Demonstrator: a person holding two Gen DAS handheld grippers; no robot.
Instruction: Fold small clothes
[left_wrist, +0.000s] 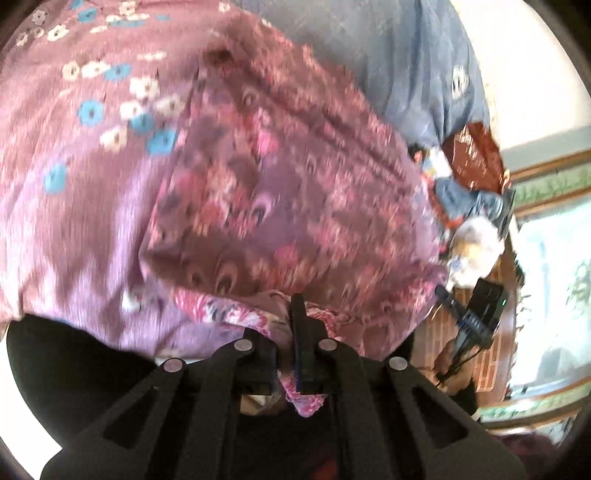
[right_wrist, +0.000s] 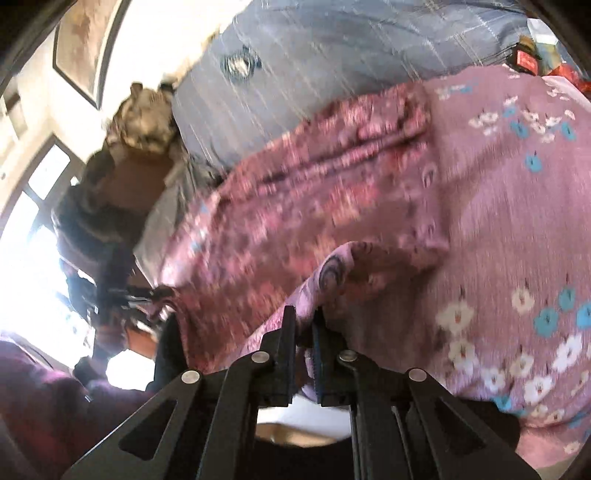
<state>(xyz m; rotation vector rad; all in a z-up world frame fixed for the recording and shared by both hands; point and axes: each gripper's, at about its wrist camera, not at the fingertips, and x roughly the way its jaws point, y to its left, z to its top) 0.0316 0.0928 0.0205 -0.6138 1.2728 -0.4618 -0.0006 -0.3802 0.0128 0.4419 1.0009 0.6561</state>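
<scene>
A small pink and mauve garment with a peacock-feather print (left_wrist: 280, 192) lies spread on a mauve bedsheet with white and blue flowers (left_wrist: 81, 122). My left gripper (left_wrist: 291, 310) is shut on the garment's near hem, and a fold of the cloth hangs down between its fingers. In the right wrist view the same garment (right_wrist: 314, 192) stretches away, and my right gripper (right_wrist: 304, 317) is shut on another part of its near edge, which curls up over the fingers. The other gripper (left_wrist: 469, 314) shows at the garment's right corner in the left wrist view. Both views are blurred by motion.
A grey-blue pillow or quilt (left_wrist: 388, 59) lies beyond the garment. A heap of mixed clothes (left_wrist: 469, 192) sits to its right, near a wood-framed window (left_wrist: 546, 177). In the right wrist view a brown and grey bundle (right_wrist: 144, 122) lies at the left, and a dark red sleeve (right_wrist: 33, 398) is at the lower left.
</scene>
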